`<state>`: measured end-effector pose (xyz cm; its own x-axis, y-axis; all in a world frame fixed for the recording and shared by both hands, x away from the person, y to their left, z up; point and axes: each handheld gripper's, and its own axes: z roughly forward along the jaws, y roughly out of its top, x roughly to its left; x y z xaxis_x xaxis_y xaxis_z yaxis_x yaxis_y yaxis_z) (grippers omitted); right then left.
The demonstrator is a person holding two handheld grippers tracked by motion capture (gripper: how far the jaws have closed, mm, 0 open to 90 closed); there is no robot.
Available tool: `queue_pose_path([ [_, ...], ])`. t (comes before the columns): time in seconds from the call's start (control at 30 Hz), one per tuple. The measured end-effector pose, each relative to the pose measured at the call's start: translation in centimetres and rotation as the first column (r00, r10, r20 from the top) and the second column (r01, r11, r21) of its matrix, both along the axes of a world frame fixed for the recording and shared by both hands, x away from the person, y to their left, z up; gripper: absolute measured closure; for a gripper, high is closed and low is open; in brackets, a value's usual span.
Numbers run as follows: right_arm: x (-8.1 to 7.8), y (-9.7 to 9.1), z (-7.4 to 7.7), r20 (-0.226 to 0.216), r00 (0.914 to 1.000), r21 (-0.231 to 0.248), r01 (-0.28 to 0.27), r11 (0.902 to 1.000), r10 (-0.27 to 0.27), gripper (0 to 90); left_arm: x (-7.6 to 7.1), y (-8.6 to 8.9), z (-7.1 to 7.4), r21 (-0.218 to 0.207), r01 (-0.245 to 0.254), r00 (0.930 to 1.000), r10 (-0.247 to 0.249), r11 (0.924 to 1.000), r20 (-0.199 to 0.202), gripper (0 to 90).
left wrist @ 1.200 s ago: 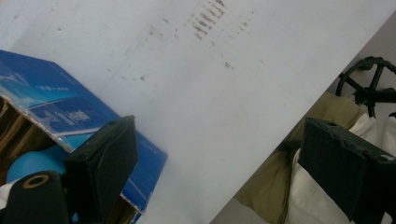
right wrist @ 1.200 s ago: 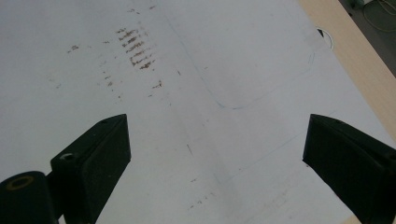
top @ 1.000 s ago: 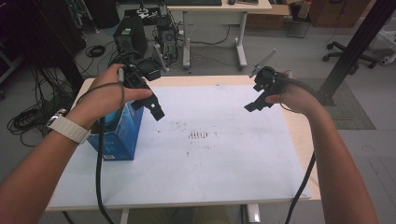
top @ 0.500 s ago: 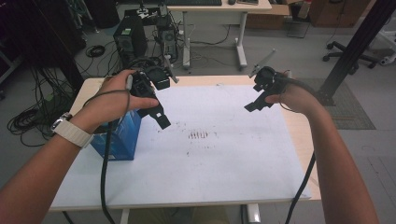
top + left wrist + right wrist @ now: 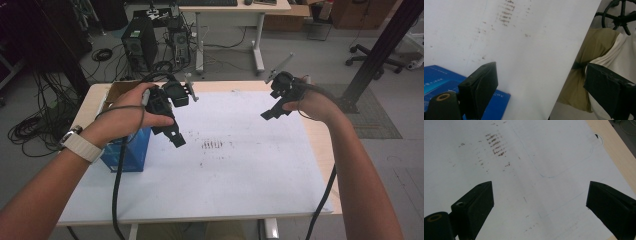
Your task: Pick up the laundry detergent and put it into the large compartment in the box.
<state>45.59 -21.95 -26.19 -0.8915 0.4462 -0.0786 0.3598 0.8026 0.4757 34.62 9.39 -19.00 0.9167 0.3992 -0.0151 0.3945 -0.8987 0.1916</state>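
Left tongs [image 5: 176,136] have swung right, clear of blue box [image 5: 131,150].

The right gripper [image 5: 539,210] looks down on the bench. Its 2 black jaws rise from the bottom corners and stand wide apart, with nothing between them. Under them lies a white sheet [image 5: 531,157] that covers most of the bench. A group of short brown marks [image 5: 496,144] sits on the sheet at the upper left, with some small specks near it. A thin blue curved line [image 5: 564,170] runs on the sheet at the right. The bare wooden edge [image 5: 614,150] of the bench shows at the upper right.
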Motion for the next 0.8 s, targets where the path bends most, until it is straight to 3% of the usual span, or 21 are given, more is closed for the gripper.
queue_pose_path([
  [0.8, 0.2, 0.3, -0.8, -0.011, 0.9999, -0.001, -0.006, 1.0000, 0.006, 7.7, 0.2, -0.3, -1.3, -0.012, -0.005, 0.9998, 0.005, 0.9999, 0.018, 12.3],
])
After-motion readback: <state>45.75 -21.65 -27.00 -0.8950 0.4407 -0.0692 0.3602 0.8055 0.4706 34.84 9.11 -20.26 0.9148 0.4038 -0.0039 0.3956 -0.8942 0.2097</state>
